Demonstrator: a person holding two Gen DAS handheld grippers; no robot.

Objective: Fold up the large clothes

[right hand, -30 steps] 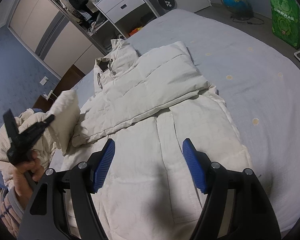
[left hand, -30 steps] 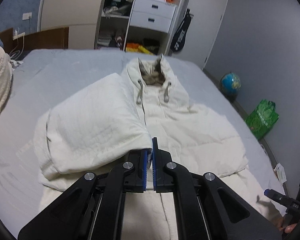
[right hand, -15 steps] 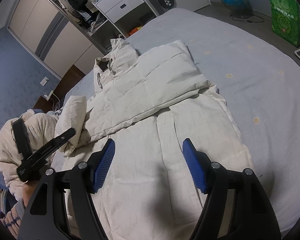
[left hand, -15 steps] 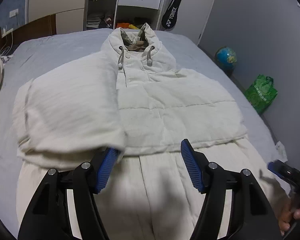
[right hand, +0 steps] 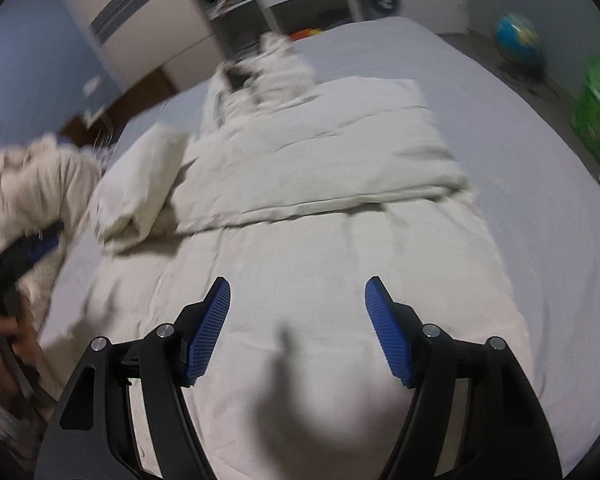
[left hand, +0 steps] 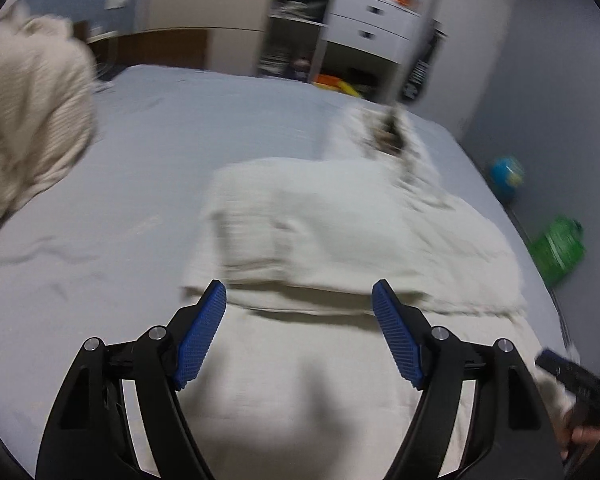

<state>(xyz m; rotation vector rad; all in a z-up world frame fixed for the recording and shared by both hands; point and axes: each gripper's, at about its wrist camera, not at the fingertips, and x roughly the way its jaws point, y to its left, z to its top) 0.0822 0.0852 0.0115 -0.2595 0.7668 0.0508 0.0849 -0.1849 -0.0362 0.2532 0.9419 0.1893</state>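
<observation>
We see one knitted cream garment (left hand: 28, 120) heaped at the bed's (left hand: 112, 220) left edge and one cream padded coat (right hand: 320, 200) spread mid-bed, both sleeves folded across its chest. Our left tool (left hand: 300, 332) has just been opening and holds nothing; our right tool (right hand: 298, 328) gapes wide, empty, above the coat's lower half.
</observation>
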